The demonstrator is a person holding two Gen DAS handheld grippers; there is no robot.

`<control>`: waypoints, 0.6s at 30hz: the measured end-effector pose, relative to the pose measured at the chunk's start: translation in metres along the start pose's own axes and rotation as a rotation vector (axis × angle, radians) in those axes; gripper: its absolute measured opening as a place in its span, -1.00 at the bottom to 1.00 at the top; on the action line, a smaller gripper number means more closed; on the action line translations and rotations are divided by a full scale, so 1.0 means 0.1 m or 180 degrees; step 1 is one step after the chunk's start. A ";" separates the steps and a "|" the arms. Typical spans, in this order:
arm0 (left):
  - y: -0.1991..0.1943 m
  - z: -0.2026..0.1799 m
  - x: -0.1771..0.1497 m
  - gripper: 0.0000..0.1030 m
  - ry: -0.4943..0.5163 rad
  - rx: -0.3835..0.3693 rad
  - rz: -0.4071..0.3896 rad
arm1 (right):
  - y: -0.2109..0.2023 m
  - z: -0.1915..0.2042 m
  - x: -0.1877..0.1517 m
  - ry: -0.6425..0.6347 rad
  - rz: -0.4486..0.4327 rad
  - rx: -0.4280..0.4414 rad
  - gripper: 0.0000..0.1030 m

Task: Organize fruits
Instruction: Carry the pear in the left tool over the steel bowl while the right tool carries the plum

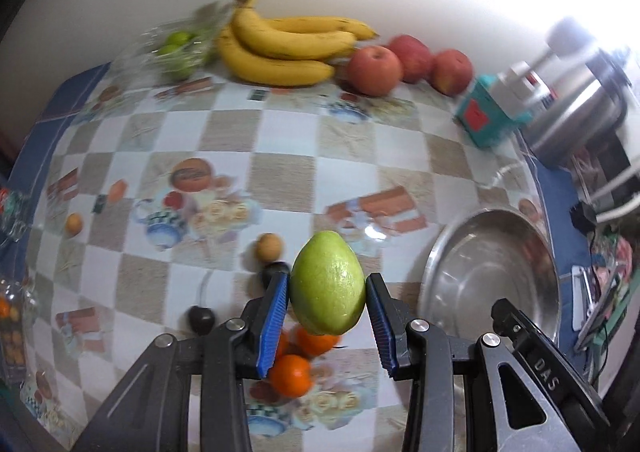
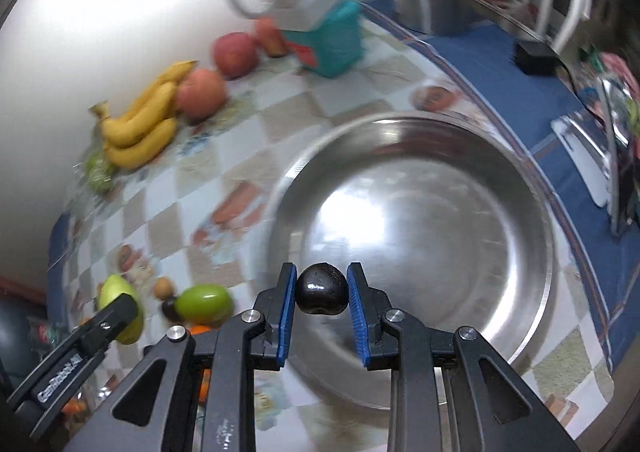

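Observation:
My left gripper (image 1: 327,294) is shut on a green guava (image 1: 327,288), held above the checkered tablecloth (image 1: 280,172), with oranges (image 1: 291,374) beneath it. Two dark plums (image 1: 201,319) and a small brown fruit (image 1: 269,247) lie close by on the left. My right gripper (image 2: 322,292) is shut on a dark plum (image 2: 322,289), just over the near left rim of the steel bowl (image 2: 440,192). The bowl (image 1: 492,280) looks empty. In the right wrist view, the held guava (image 2: 120,304) shows at lower left, and a second green fruit (image 2: 204,304) lies on the table.
Bananas (image 1: 280,48), three red apples (image 1: 374,70) and bagged limes (image 1: 176,52) line the back wall. A teal box (image 1: 484,116) and a steel kettle (image 1: 576,108) stand at the back right. A black adapter (image 2: 536,58) with a cable lies beyond the bowl.

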State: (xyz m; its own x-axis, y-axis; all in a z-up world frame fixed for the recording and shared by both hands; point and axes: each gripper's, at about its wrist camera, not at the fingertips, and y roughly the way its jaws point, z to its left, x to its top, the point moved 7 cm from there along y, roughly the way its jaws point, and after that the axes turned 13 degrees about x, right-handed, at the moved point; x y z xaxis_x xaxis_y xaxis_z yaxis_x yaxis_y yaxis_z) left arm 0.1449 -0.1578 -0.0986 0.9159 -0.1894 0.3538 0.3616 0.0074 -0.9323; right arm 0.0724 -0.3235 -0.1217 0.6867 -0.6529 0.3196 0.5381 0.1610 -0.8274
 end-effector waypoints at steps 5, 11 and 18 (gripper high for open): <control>0.01 -0.37 -0.05 -0.18 0.0251 -0.0224 -0.0027 | -0.08 -0.31 0.09 0.0280 -0.0085 -0.0046 -0.48; 0.00 -0.80 -0.13 -0.18 0.0599 -0.0483 -0.0111 | -0.20 -0.53 0.17 0.0500 -0.0248 -0.0076 -0.48; 0.07 -0.99 -0.19 -0.18 0.0732 -0.0644 -0.0119 | -0.20 -0.65 0.18 0.0576 -0.0232 -0.0174 -0.48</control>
State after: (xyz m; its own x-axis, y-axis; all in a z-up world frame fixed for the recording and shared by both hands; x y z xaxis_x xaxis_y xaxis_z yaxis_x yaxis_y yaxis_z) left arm 0.1125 -0.2511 -0.1196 0.8309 -0.4033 0.3833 0.3312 -0.1952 -0.9232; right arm 0.0426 -0.3866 -0.1295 0.5452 -0.7846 0.2954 0.5524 0.0711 -0.8305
